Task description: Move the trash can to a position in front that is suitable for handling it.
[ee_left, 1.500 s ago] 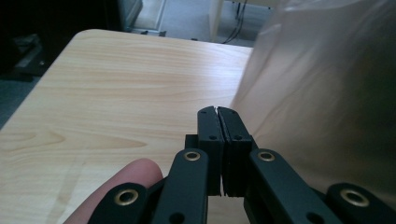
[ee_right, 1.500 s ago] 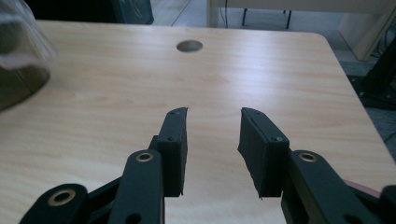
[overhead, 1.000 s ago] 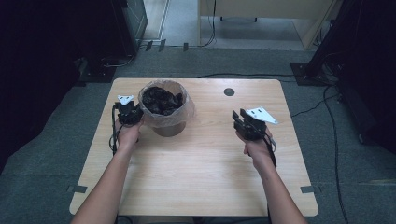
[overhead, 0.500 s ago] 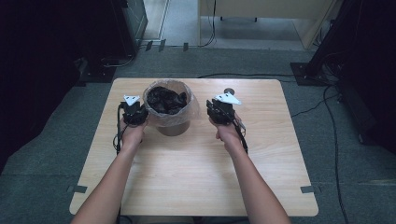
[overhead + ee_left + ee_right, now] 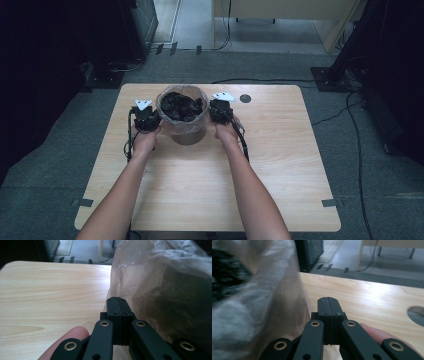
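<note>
Both forearms reach forward over the wooden table (image 5: 210, 185), one gripper at each side of a single bin (image 5: 183, 116). The left gripper (image 5: 117, 305) sits clenched on nothing, just beside the clear plastic liner (image 5: 165, 290). The right gripper (image 5: 328, 305) has just been closing – jaws now together, nothing between them. The bin, toward the table's far edge, holds dark crumpled material (image 5: 181, 106).

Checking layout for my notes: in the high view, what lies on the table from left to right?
Left gripper → plastic-lined bin with dark contents → right gripper → round hole in the table.
</note>
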The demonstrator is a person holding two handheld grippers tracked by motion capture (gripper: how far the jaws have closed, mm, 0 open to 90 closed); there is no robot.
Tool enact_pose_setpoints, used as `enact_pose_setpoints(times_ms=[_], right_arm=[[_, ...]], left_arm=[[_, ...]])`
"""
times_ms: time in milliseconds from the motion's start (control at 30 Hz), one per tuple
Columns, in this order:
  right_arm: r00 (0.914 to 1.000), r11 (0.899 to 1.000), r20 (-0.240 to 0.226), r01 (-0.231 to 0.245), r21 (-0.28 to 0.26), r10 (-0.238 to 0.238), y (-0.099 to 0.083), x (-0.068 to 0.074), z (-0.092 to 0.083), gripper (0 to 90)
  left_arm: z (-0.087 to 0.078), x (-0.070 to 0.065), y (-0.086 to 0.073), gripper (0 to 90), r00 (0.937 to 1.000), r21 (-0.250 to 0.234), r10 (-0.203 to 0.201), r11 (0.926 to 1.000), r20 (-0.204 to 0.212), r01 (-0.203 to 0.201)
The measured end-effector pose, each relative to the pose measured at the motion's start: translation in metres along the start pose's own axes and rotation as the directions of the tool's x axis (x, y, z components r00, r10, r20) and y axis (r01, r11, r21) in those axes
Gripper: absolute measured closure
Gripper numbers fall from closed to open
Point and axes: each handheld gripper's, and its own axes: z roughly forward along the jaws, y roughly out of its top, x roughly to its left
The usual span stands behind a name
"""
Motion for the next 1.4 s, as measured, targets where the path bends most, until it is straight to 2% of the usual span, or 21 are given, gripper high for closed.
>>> enact_pose_setpoints(times_ms=[33,100,233,333,467,567,733,900,1033,1267,1333,1400], right_arm=[[1.0000,1.000,0.007,-0.002,-0.002,0.002,0.000,0.000,0.001,90.0],[0.9998,1.000,-0.010,-0.020,-0.003,0.020,-0.001,-0.002,0.001,90.0],[0.9974,1.000,-0.066,-0.030,-0.007,0.030,-0.004,-0.004,-0.004,90.0],[0.9982,1.000,-0.061,-0.001,-0.001,0.001,-0.005,-0.005,-0.009,90.0],[0.9984,1.000,-0.054,0.016,0.012,-0.015,-0.006,-0.008,-0.016,90.0],[0.9985,1.000,-0.048,0.026,0.014,-0.026,-0.009,-0.011,-0.024,90.0],[0.9983,0.999,-0.036,0.046,0.008,-0.046,-0.018,-0.017,-0.042,90.0],[0.9976,0.998,-0.030,0.063,0.011,-0.063,-0.026,-0.023,-0.061,90.0],[0.9987,0.999,-0.030,0.043,0.028,-0.042,-0.034,-0.029,-0.081,90.0],[0.9987,0.999,-0.026,0.044,0.019,-0.044,-0.047,-0.034,-0.104,90.0],[0.9989,0.999,-0.024,0.041,0.012,-0.041,-0.053,-0.036,-0.115,90.0],[0.9992,0.999,-0.024,0.033,0.009,-0.033,-0.057,-0.037,-0.121,90.0]], left_arm=[[0.000,0.000,-0.001,90.0,0.9999,0.000,-0.006,1.0000,0.014,0.006],[0.001,-0.001,-0.002,90.0,0.9995,-0.003,0.007,1.0000,0.030,-0.007],[0.000,-0.004,-0.002,90.0,0.9994,0.002,0.024,0.9997,0.026,-0.024],[-0.001,-0.006,-0.003,90.0,0.9983,0.003,0.043,0.9990,0.040,-0.044],[-0.004,-0.012,-0.005,90.0,0.9979,0.002,0.041,0.9991,0.050,-0.041],[-0.007,-0.017,-0.008,90.0,0.9967,0.006,0.054,0.9985,0.060,-0.055],[-0.017,-0.033,-0.017,90.0,0.9958,0.007,0.056,0.9984,0.073,-0.057],[-0.028,-0.046,-0.026,90.0,0.9941,0.002,0.075,0.9971,0.078,-0.076],[-0.040,-0.061,-0.036,90.0,0.9937,-0.002,0.076,0.9971,0.082,-0.076],[-0.055,-0.076,-0.049,90.0,0.9912,-0.010,0.099,0.9951,0.089,-0.098],[-0.063,-0.084,-0.055,90.0,0.9891,-0.013,0.121,0.9926,0.083,-0.121],[-0.069,-0.088,-0.060,90.0,0.9902,-0.018,0.113,0.9935,0.082,-0.112]])
